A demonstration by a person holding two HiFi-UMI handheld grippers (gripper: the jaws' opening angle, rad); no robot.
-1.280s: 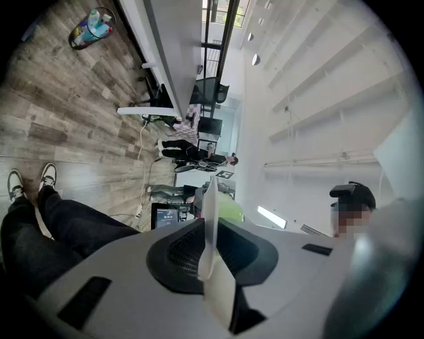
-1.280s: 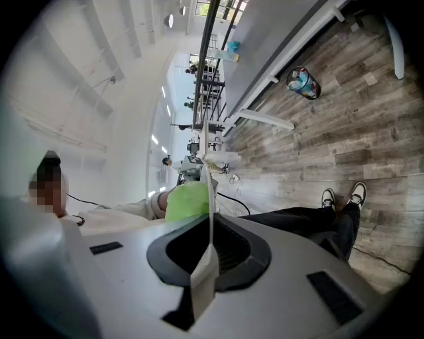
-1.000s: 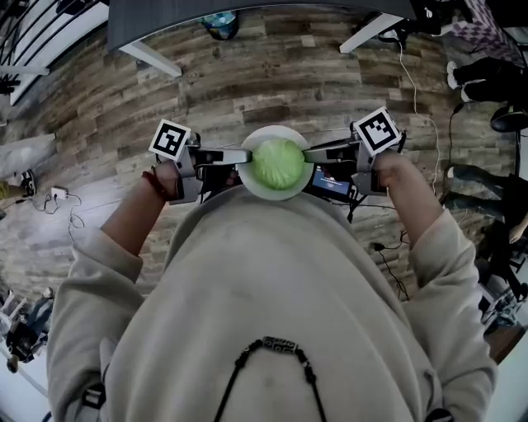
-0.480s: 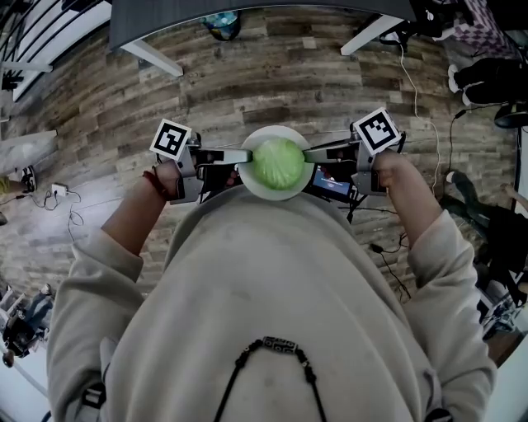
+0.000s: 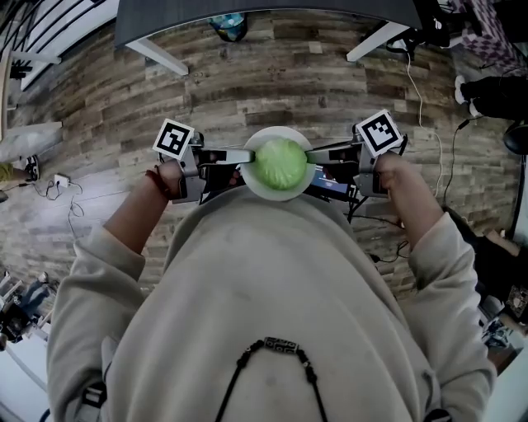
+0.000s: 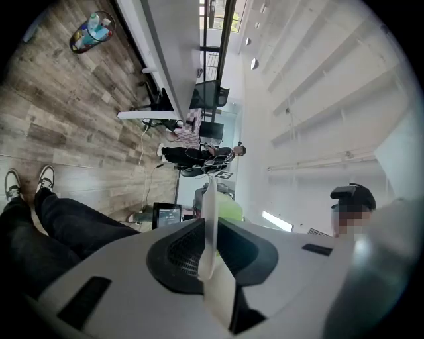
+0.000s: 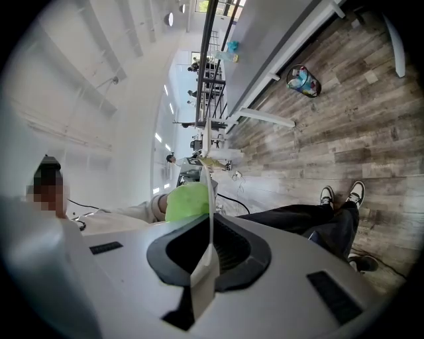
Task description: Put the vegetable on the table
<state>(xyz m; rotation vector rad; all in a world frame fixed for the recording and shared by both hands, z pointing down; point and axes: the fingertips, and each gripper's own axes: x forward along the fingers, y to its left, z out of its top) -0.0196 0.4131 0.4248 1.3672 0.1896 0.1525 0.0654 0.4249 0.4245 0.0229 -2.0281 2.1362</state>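
The left gripper (image 5: pixel 239 155) and the right gripper (image 5: pixel 315 152) each have their fingers closed on the rim of a white plate (image 5: pixel 276 132), one pair from either side. The plate hangs between the two sets of fingers. The green cabbage (image 5: pixel 279 163) sits on it midway between them, and neither pair seems to touch it. So the vegetable is in the air over the wooden floor (image 5: pixel 247 74), and the dark counter (image 5: pixel 165 16) lies well beyond the fingertips, ahead of the person. The step in hand looks like carrying the load across. To do it well, both pairs of fingers should travel together at one height, so the plate stays level and the round cabbage does not roll toward either side. The pinch on the thin rim should not slacken until the plate's base rests fully on the counter, and then both should let go at once. As for writing, the marker cubes (image 5: pixel 173 138) show only black-and-white square patterns. A small lit screen (image 5: pixel 332 183) just behind the right fingers is too small to read.
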